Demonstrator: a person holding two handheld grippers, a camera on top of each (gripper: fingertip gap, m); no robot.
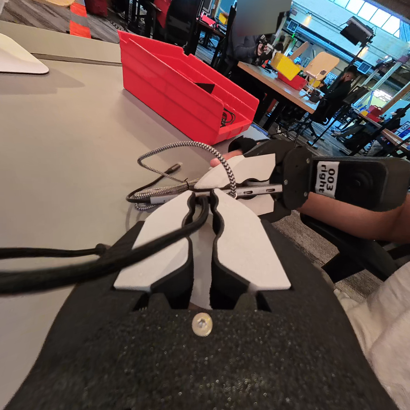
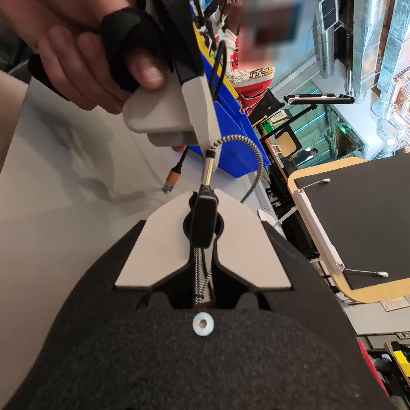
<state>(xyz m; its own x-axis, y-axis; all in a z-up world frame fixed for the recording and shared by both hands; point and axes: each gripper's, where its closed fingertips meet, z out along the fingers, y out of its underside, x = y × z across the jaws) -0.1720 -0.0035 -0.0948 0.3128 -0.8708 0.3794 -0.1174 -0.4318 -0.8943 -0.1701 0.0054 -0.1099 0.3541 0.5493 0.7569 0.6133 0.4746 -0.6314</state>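
Note:
My left gripper [image 1: 202,193] is shut on a black cable [image 1: 133,250] that trails off to the left. In the right wrist view this cable hangs below the left gripper [image 2: 197,142] and ends in an orange USB plug [image 2: 173,177] just above the table. My right gripper [image 2: 203,193] is shut on a slim grey USB hub [image 2: 203,221], which shows side-on with its ports in the left wrist view [image 1: 255,190]. The two grippers' tips nearly touch. A black-and-white braided cable [image 1: 177,145] loops over the right gripper [image 1: 221,190]. Its silver plug [image 2: 208,170] sits at the hub's end.
A red bin [image 1: 177,88] holding dark cables stands on the grey table [image 1: 55,155] behind the grippers. A blue bin [image 2: 235,137] sits at the table's edge. A black board with a wooden rim [image 2: 355,221] is off to the right. A white object [image 1: 17,60] lies far left. The grippers are tip to tip, or close to it.

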